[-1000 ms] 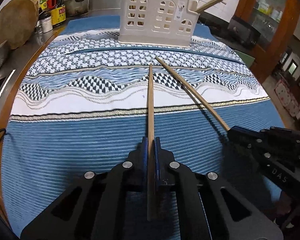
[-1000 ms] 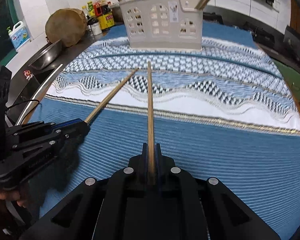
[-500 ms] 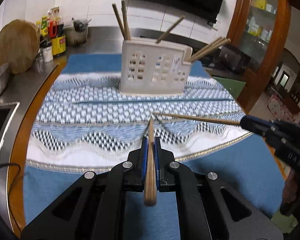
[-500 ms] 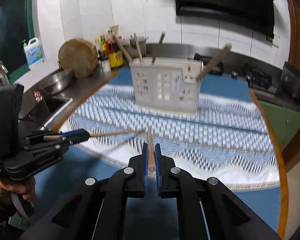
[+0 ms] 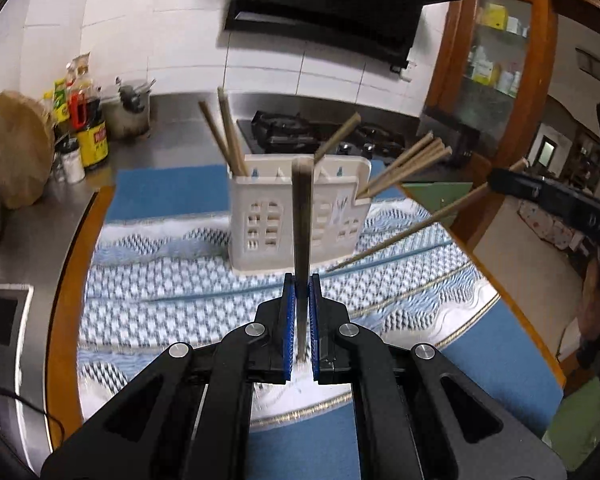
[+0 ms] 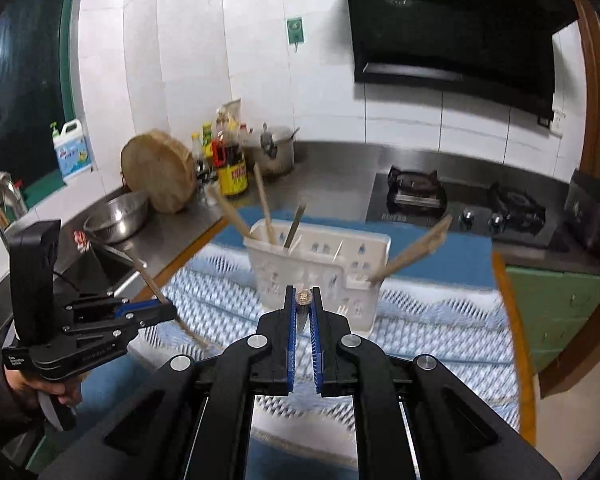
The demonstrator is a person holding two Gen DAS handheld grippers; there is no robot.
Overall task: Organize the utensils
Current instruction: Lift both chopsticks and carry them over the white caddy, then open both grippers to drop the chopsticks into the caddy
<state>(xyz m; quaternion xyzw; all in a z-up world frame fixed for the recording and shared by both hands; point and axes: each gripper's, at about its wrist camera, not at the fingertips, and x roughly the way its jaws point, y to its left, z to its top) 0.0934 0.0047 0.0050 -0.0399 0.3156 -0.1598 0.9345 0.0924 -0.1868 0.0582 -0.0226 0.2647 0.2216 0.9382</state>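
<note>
**A:** What is hard to read here?

**B:** In the right wrist view the right gripper (image 6: 303,300) holds its chopstick (image 6: 303,297) end-on, so only the round tip shows between the blue pads, at lower centre of the frame; its length is hidden. The white utensil holder (image 6: 320,276) behind it is smeared by motion blur, and the sticks inside it (image 6: 265,210) are soft streaks. I cannot count them.

**A:** And the left side?

**B:** In the left wrist view the left gripper (image 5: 301,280) is clamped on a second chopstick (image 5: 302,216), which rises up the middle of the frame and covers the centre of the holder (image 5: 260,220). Its lower end sits down between the pads; the upper end is blurred.

**A:** How are the hands posed?

**B:** Both grippers point slightly downward toward the holder, above the blue and white patterned cloth (image 5: 172,280). In the right wrist view the left gripper (image 6: 156,312) shows at the lower left, gripped by a hand (image 6: 56,390) that is half cut off by the frame edge, its stick slanting up and down through the closed jaws. In the left wrist view the right gripper (image 5: 512,184) enters from the right edge, its stick (image 5: 404,234) slanting down-left toward the cloth.

**A:** Where is the holder?

**B:** Upright on the far part of the cloth, in front of the gas stove (image 6: 460,200).
</note>
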